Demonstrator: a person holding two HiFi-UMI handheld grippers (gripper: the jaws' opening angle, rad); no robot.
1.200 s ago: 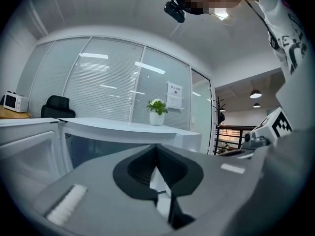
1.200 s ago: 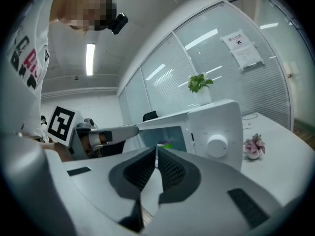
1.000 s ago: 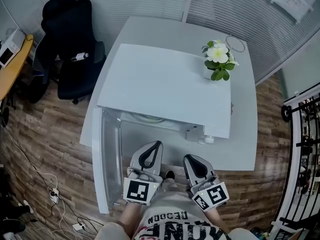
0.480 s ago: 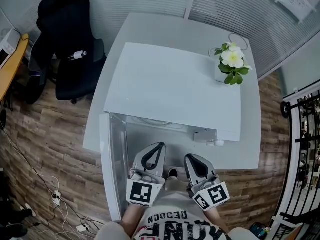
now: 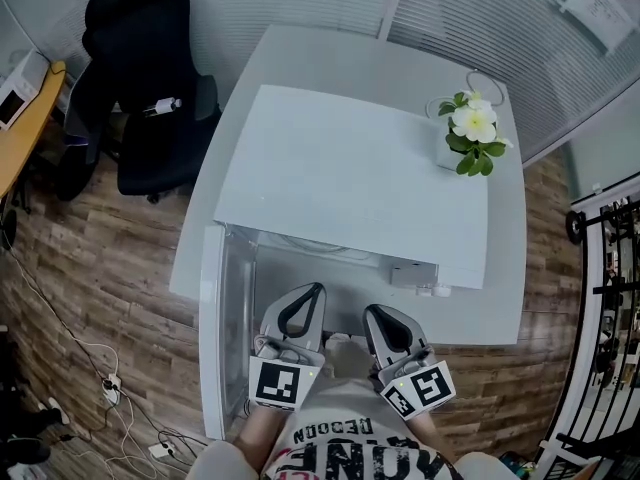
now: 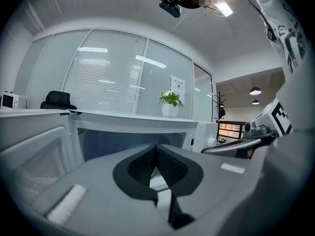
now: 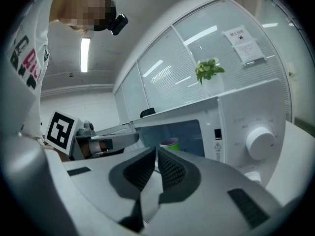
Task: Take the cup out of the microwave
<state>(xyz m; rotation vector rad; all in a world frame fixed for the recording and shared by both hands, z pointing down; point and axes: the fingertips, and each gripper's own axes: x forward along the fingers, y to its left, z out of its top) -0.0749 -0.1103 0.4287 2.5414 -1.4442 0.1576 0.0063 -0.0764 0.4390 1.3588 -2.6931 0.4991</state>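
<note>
On the white table (image 5: 500, 313), items as found:

1. Microwave (image 5: 350, 178), white, front toward the person. Its door (image 5: 213, 338) is swung fully open to the left, so the cavity is free to reach into. A dial (image 7: 259, 142) sits on the right-hand panel.
2. Cup (image 7: 170, 143), green with a purplish rim, upright inside the cavity (seen only in the right gripper view; from the head view the microwave's top hides it). Nothing touches it.
3. Left gripper (image 5: 316, 290), jaws pressed together with nothing between them. It is held roughly level just outside the opening, on the door side.
4. Right gripper (image 5: 372, 312), jaws likewise closed tip to tip, empty. The cup shows just above its tips, so this one is probably lined up for the pick.
5. Potted plant (image 5: 470, 133), white flowers, at the microwave's far right corner (on its top or on the table behind, I cannot tell). It is clear of the reach.
6. Office chair (image 5: 140, 88), black, well apart to the left.

Status, by judgement: approach stage. The picking jaws must spread before entering to take the cup.
</note>
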